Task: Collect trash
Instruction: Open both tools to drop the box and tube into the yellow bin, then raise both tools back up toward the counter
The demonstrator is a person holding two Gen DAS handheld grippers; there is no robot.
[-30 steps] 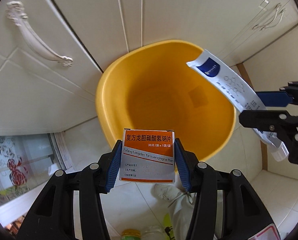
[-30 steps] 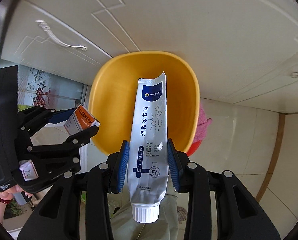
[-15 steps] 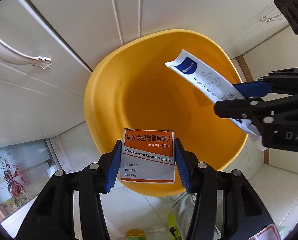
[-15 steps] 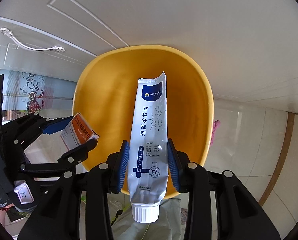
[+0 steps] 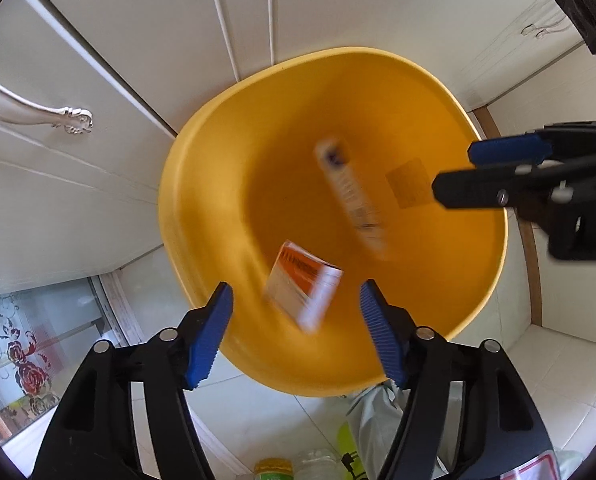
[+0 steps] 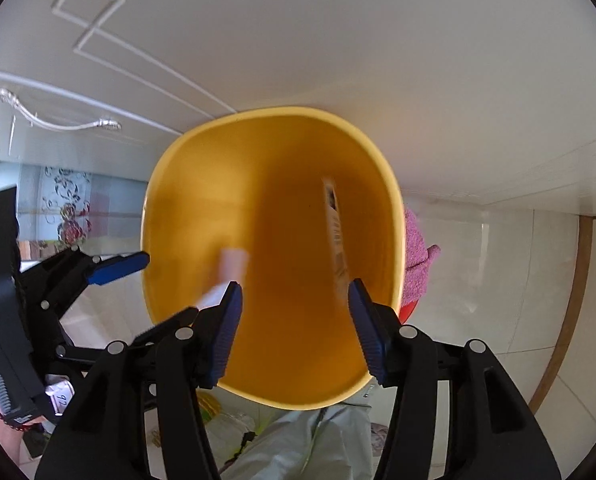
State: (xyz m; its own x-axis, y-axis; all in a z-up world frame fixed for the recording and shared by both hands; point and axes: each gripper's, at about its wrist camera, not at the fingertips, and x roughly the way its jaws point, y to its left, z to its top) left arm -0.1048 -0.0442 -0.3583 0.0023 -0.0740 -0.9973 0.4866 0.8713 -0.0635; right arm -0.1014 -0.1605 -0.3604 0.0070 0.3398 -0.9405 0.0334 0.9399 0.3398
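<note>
Yellow plastic is filling both wrist views: the bin (image 5: 226, 184) is sitting on the tiled floor against white cabinet doors (image 5: 98, 80), and both grippers are hanging over its mouth. The left gripper (image 5: 296, 308) is spreading its jaws with nothing pressed between the blue pads, and the orange-and-white box (image 5: 304, 282) is tumbling, blurred, inside the bin just beyond them. The right gripper (image 6: 294, 304) is likewise opening empty, while the white tube (image 6: 336, 236) is dropping along the bin's right inner wall. So the drop step is in hand for two pieces at once, and it looks nearly done. Next, I judge, both hands are needing to lift clear of the rim and turn toward the litter on the floor below: a pale bag (image 6: 318, 440) and bottle tops (image 5: 274, 472), all cut off by the frame edge. Motion blur is making the falling items' print unreadable, and the bin's bottom is hard to make out.
</note>
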